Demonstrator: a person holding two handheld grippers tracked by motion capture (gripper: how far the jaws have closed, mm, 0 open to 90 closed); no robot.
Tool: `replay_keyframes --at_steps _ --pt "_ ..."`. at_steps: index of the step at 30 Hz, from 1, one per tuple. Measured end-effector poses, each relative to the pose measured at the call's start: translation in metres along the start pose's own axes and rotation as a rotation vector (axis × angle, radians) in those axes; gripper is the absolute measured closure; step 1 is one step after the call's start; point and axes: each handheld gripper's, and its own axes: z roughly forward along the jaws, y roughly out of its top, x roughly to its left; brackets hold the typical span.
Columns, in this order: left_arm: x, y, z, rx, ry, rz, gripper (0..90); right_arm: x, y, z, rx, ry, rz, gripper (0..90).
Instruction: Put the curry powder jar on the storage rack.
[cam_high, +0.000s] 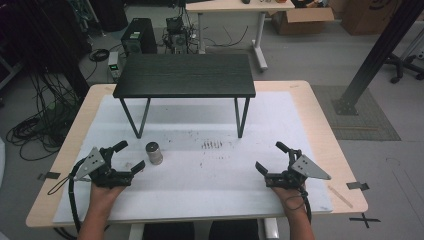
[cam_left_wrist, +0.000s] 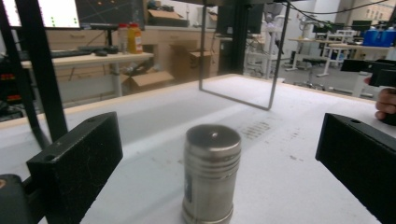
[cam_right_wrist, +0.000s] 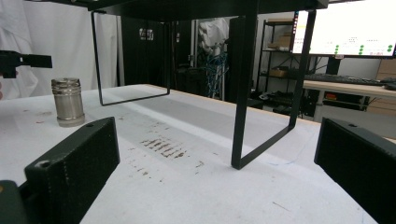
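A small steel canister (cam_high: 154, 153) stands upright on the white mat, in front of a black raised shelf (cam_high: 185, 75). My left gripper (cam_high: 129, 156) is open just left of the canister, which stands between its spread jaws in the left gripper view (cam_left_wrist: 211, 173), touching neither. My right gripper (cam_high: 271, 157) is open at the right side of the mat with nothing between its jaws. In the right gripper view the canister (cam_right_wrist: 68, 102) stands far off at the left, and the shelf's right leg (cam_right_wrist: 243, 93) rises ahead.
The white mat (cam_high: 200, 165) covers a wooden table (cam_high: 320, 115) and has dark stains (cam_high: 212, 145) near its middle. The shelf's thin black legs (cam_high: 136, 118) stand at the far half. Cables, boxes and a desk lie on the floor beyond.
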Motion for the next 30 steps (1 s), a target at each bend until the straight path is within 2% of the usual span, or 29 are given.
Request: replay_keyframes --at_steps 9,12,19,23,28,30 --pt "0.000 0.021 0.012 0.048 -0.015 0.027 1.2 0.000 0.000 0.000 -0.003 0.001 0.000 0.0" --pt "0.002 0.026 0.019 0.107 -0.019 0.043 1.2 0.000 0.000 0.000 -0.004 0.001 0.000 0.0" --pt "0.004 0.031 0.027 0.137 -0.028 0.045 1.2 0.000 0.000 0.000 -0.005 0.000 0.001 0.0" --pt "0.007 0.032 0.035 0.202 -0.056 0.036 0.5 0.000 0.000 -0.001 -0.005 0.000 0.001 0.0" --pt "0.007 0.029 0.046 0.264 -0.067 0.025 0.5 0.000 0.000 -0.001 -0.006 0.000 0.002 0.0" --pt "0.007 0.028 0.048 0.273 -0.066 0.029 0.5 0.000 0.000 -0.001 -0.006 0.000 0.003 0.0"
